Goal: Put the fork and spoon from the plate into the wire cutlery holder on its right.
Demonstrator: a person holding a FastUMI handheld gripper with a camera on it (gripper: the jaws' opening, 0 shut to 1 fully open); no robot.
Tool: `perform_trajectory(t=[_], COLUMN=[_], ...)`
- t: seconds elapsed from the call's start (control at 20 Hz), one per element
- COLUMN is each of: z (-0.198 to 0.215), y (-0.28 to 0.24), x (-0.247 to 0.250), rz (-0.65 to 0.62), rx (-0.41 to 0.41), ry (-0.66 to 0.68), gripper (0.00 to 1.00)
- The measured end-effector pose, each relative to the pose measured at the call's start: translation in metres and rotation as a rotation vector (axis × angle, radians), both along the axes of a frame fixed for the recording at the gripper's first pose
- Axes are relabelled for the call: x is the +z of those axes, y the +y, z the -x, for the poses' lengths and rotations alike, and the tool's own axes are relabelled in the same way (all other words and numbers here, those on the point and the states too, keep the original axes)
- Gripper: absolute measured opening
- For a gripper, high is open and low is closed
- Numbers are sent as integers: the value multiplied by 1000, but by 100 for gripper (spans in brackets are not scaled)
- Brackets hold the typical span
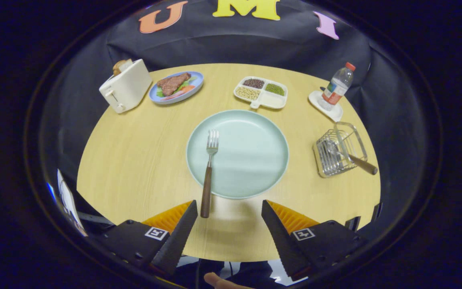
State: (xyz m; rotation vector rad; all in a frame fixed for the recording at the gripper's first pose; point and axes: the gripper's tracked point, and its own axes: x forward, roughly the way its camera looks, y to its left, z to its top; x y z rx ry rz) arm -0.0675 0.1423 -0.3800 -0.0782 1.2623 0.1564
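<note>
The gripper (pixel 229 208) hangs over the table's (pixel 134 160) near edge, fingers spread wide with nothing between them; the fork (pixel 209 172) lies on the pale green plate (pixel 255 156) at mid-table, its handle overhanging the plate's near rim just ahead of the left finger. Near the table's right edge sits the wire cutlery holder (pixel 337 150); the spoon (pixel 351 157) rests inside it, handle poking out over the near side.

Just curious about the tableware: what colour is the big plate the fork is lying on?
Pale mint green plate, plain, seen best in the gripper view.

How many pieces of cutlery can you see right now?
2. A fork lies on the plate, its handle over the rim, just ahead of the open gripper. A spoon sits in the wire holder.
</note>
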Motion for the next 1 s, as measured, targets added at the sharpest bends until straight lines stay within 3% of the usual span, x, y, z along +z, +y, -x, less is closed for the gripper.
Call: perform_trajectory(t=[0.55,0.65,0.85,0.95,1.0], z=[-6,-8,-7,-12,-7], y=[31,33,34,36,37], x=[-66,-73,-76,-70,-76], rz=[-22,-7,15,15,11], rx=[-110,-129,-141,-105,-88], ry=[186,207,242,229,225], gripper=[94,84,39,31,13])
